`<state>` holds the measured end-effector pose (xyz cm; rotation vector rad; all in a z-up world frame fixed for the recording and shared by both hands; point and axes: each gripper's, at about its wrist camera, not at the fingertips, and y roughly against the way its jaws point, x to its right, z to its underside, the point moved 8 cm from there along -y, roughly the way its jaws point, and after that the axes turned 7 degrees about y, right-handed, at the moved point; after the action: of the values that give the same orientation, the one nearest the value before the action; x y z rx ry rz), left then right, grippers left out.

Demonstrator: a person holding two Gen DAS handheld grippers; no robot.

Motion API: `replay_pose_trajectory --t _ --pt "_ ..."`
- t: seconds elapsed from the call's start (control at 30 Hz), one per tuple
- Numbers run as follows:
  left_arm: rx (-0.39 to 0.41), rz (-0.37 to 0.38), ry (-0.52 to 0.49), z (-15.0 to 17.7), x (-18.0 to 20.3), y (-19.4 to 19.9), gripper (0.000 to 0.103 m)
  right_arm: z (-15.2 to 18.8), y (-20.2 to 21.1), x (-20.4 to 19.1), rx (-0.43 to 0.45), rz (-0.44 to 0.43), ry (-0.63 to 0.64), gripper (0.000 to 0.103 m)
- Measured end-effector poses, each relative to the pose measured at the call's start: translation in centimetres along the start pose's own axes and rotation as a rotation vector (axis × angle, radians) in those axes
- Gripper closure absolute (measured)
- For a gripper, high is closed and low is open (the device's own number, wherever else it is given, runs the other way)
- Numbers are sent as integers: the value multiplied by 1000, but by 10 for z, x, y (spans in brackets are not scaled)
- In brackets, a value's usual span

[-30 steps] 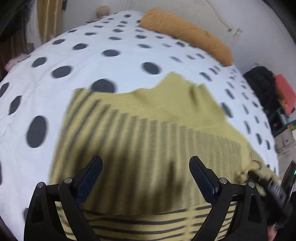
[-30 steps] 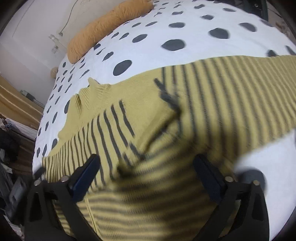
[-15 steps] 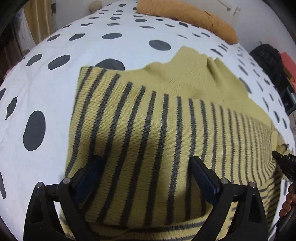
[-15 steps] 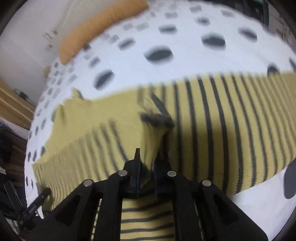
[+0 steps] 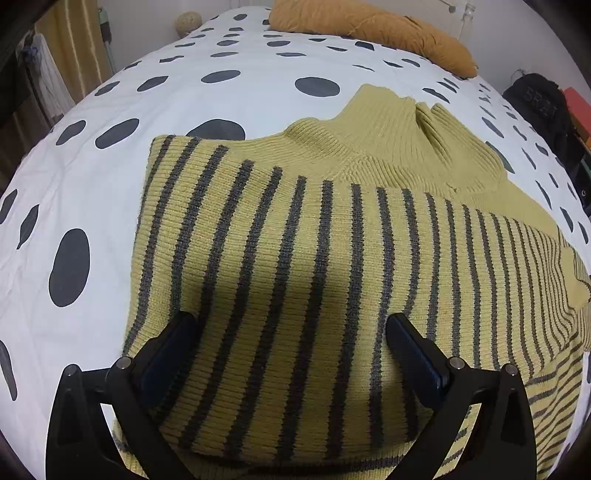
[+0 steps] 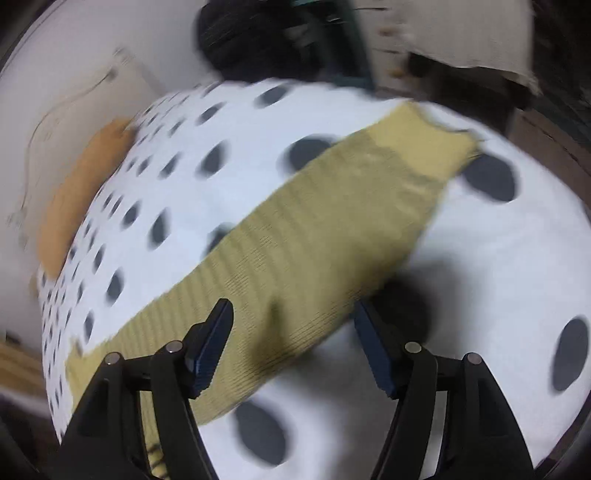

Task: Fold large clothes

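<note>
A yellow sweater with dark stripes [image 5: 314, 258] lies on the white, dark-spotted bed cover [image 5: 110, 184], its plain ribbed collar [image 5: 399, 125] toward the pillow. A striped panel is folded across its body. My left gripper [image 5: 291, 332] hovers close over this panel, jaws wide and still opening, nothing pinched. In the blurred right wrist view one sleeve [image 6: 314, 240] stretches out to its plain cuff [image 6: 424, 140] near the bed's edge. My right gripper [image 6: 293, 343] is over the sleeve, jaws opening, with the cloth below and between the fingers and not gripped.
An orange bolster pillow [image 5: 369, 29] lies at the head of the bed, also seen as the orange pillow [image 6: 81, 192]. A black backpack [image 5: 539, 107] and clutter stand beyond the right bed edge. Dark objects [image 6: 258, 44] sit past the bed near the cuff.
The right gripper shut on a fold of the sweater, then let go and swung across to the outstretched sleeve, jaws apart again. The left gripper sank slightly toward the folded striped panel.
</note>
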<state>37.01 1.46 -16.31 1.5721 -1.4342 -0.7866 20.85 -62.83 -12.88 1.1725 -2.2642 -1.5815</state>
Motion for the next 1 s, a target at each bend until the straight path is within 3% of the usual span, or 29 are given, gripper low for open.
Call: replay_pose_trajectory --t 0.13,0.23,0.27,0.3,0.33,0.43,0.53,0.57,0.67,0.8,0.9,1.0 --pt "4 -10 -3 0 0 0 0 -31 -12 63 26 125 -112 35" --pt "7 -9 -6 1 1 -1 0 -47 -27 81 52 35 -202 33" --pt "8 -8 -6 1 1 -1 0 -52 -27 80 81 6 -208 44" --pt "9 -6 -4 1 0 -1 0 -58 -27 69 120 -58 -203 62" --pt "9 -4 -4 1 0 -1 0 -61 -28 62 124 -129 -208 93" --pt "16 3 0 1 0 -1 0 -67 -12 21 155 -351 -216 93" --pt "26 30 14 1 -1 4 1 -55 2 -49 123 -549 -176 93" --pt "30 54 24 0 -2 9 1 -41 9 -90 89 -643 -148 93" --pt "33 162 87 -5 -9 28 1 7 24 -185 -18 -805 -26 93" --pt "12 299 201 -11 -29 45 1 117 30 -324 -246 -1003 104 93" --pt "-14 360 255 -11 -41 47 1 208 16 -397 -411 -1047 177 93" --pt "-30 381 258 -10 -44 48 1 292 -15 -440 -573 -997 267 92"
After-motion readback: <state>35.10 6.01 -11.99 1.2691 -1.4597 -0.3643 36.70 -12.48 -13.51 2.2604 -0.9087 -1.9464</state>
